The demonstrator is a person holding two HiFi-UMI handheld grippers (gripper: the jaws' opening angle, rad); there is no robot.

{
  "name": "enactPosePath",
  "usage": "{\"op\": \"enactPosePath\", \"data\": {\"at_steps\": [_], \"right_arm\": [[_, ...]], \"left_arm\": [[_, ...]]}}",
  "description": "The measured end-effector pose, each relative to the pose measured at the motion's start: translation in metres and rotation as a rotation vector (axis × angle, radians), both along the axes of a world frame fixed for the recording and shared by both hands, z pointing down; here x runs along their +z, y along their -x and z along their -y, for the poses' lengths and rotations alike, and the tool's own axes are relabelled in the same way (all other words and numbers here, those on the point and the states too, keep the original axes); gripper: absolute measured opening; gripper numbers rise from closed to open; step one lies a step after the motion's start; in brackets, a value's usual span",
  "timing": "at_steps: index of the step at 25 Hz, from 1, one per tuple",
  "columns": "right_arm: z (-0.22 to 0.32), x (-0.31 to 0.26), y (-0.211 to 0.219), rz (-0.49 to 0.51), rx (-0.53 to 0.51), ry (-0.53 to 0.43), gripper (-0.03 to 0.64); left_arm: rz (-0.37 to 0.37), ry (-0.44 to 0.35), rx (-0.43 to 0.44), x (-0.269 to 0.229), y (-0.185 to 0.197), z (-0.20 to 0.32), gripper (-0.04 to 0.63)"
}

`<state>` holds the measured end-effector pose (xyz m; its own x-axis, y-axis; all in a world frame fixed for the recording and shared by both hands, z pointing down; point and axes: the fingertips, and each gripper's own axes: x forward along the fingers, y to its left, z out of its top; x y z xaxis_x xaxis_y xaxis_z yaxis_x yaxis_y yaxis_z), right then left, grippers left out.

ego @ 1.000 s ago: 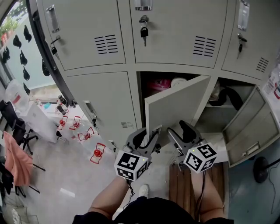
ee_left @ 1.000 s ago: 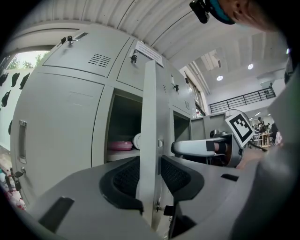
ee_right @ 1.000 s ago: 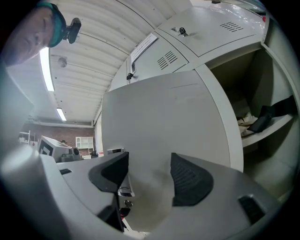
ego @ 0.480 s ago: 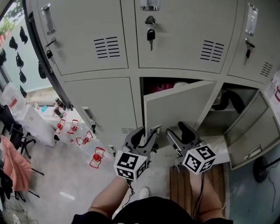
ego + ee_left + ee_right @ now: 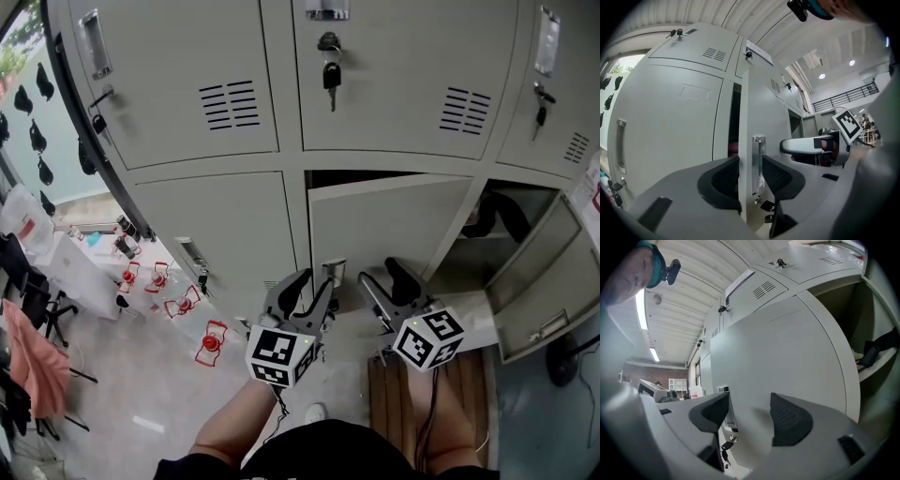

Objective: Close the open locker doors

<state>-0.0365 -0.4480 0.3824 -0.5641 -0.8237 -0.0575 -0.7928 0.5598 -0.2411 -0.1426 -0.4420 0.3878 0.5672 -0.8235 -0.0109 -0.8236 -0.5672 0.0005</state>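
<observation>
The middle lower locker door [image 5: 394, 220] stands only a crack ajar, with a thin dark gap along its top. My left gripper [image 5: 314, 286] straddles its free edge low down. In the left gripper view the door's edge [image 5: 742, 117] and its metal handle [image 5: 758, 159] lie between the pads; the jaws have just been opening, and my left gripper [image 5: 751, 176] is open. My right gripper [image 5: 386, 278] faces the door's outer face [image 5: 787, 357], open [image 5: 749, 416] with nothing between its fingers. The right lower locker's door [image 5: 544, 281] hangs wide open.
The upper lockers are shut, one with a key [image 5: 330, 70] hanging in its lock. A wooden board [image 5: 394, 394] lies on the floor under my right arm. Red-framed objects [image 5: 211, 342], desks and chairs stand to the left. A black fan base [image 5: 562, 361] is at the right.
The middle door has swung much further shut, hiding the pink things inside. Both grippers have moved with it towards the lockers.
</observation>
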Motion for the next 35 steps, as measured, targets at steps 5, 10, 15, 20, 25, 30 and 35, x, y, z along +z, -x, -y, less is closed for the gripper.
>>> {"op": "enactPosePath", "data": {"at_steps": [5, 10, 15, 20, 25, 30, 35], "right_arm": [[0.009, 0.0, 0.003, 0.007, 0.023, -0.002, 0.273], [0.017, -0.001, 0.005, 0.008, 0.036, -0.003, 0.273], [0.024, -0.001, 0.006, 0.007, 0.048, -0.001, 0.276], [0.028, -0.001, 0.007, 0.01, 0.058, -0.005, 0.281], [0.028, -0.001, 0.007, 0.008, 0.062, -0.011, 0.281], [0.029, -0.001, 0.007, 0.007, 0.064, -0.013, 0.281], [0.028, -0.001, 0.006, 0.011, 0.064, -0.015, 0.281]], "left_arm": [[0.018, -0.012, 0.032, 0.001, 0.001, 0.002, 0.181], [0.012, -0.012, 0.07, 0.001, 0.002, 0.002, 0.193], [0.019, -0.014, 0.087, 0.004, 0.006, 0.002, 0.204], [0.018, -0.006, 0.109, 0.006, 0.006, 0.003, 0.221], [0.017, -0.007, 0.133, 0.005, 0.003, 0.003, 0.242], [0.019, -0.011, 0.147, 0.008, -0.001, 0.003, 0.247], [0.014, -0.001, 0.153, 0.008, -0.003, 0.001, 0.247]]}}
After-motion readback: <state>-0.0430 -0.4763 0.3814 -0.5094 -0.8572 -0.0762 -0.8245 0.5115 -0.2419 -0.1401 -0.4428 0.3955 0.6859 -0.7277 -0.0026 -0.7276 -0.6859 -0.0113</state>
